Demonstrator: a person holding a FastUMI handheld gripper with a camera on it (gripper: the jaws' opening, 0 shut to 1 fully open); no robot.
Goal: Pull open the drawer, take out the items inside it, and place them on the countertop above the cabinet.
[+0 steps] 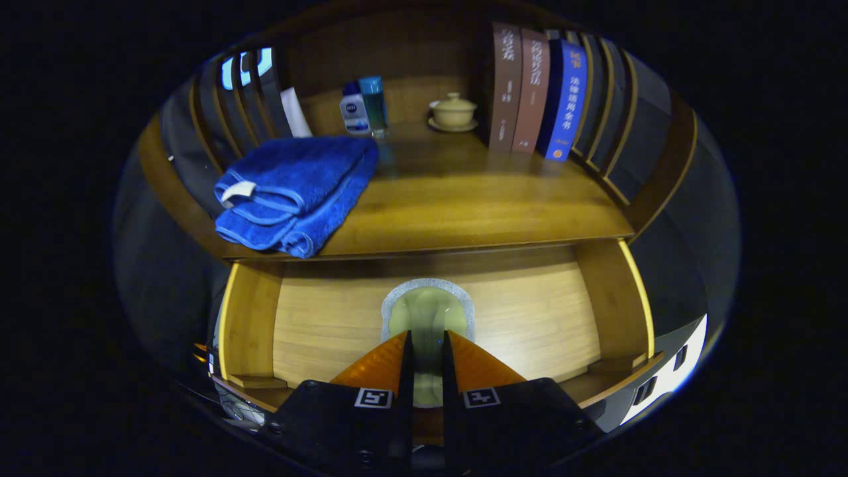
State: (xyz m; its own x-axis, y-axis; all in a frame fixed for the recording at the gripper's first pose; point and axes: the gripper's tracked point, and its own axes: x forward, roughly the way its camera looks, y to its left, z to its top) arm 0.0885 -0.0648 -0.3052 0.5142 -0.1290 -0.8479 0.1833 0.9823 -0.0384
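One sponge pinched inside the open drawer

Two fingers of the tool (pixel 427 341) reach down into the open drawer (pixel 530 318) and are closed on a sponge (pixel 429 308), a pale green piece with a grey edge. The sponge stands on its edge between the fingers, and both of them press on its sides. Its upper part rises just ahead of the fingertips. Around it the wooden drawer bottom is bare. Beyond the drawer, higher up, is the tabletop (pixel 464 205) of the cabinet. Ahead and to the left of the tool a folded blue towel (pixel 291 192) lies at the front edge of the tabletop. Farther back stand two small bottles (pixel 364 106), close together, and a lidded cup on a saucer (pixel 453 111). To the right of the cup three books (pixel 536 93) stand upright.
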